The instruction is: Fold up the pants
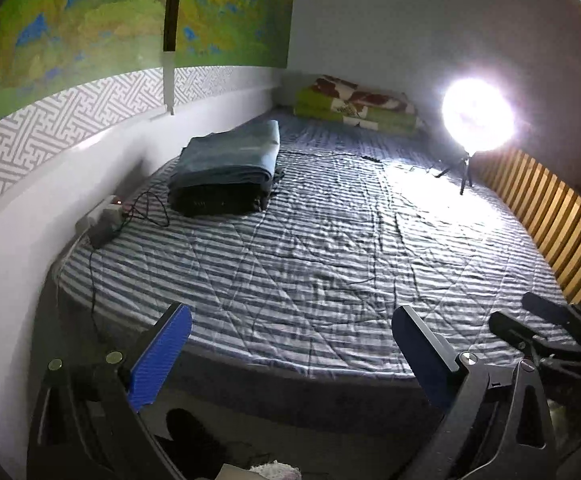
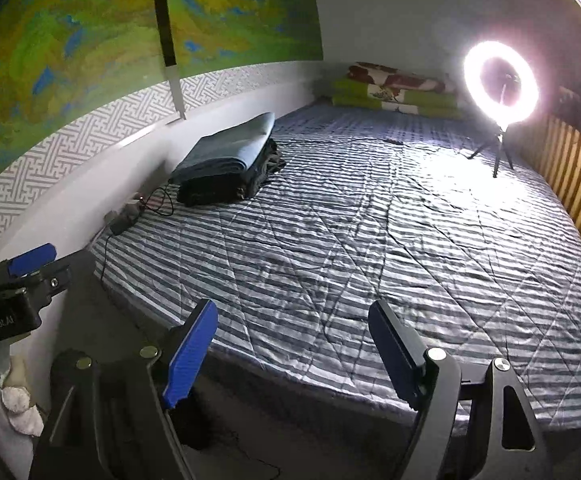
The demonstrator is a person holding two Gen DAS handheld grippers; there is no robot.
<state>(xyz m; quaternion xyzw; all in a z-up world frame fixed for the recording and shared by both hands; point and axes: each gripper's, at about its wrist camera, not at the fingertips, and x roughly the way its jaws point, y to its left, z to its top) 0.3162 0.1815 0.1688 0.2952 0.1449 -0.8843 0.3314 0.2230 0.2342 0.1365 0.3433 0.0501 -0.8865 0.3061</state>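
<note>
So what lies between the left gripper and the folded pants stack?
In the left wrist view, only bare striped bedspread separates the left gripper from the folded pants stack.

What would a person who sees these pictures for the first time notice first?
The bright ring light on its small tripod draws the eye first; it stands at the far right of the striped bed cover, near the wooden slats. Next comes the stack of folded pants at the left side by the wall, below the green and yellow wall painting. Both the left gripper and the right gripper are open and empty at the near edge of the bed.
</note>
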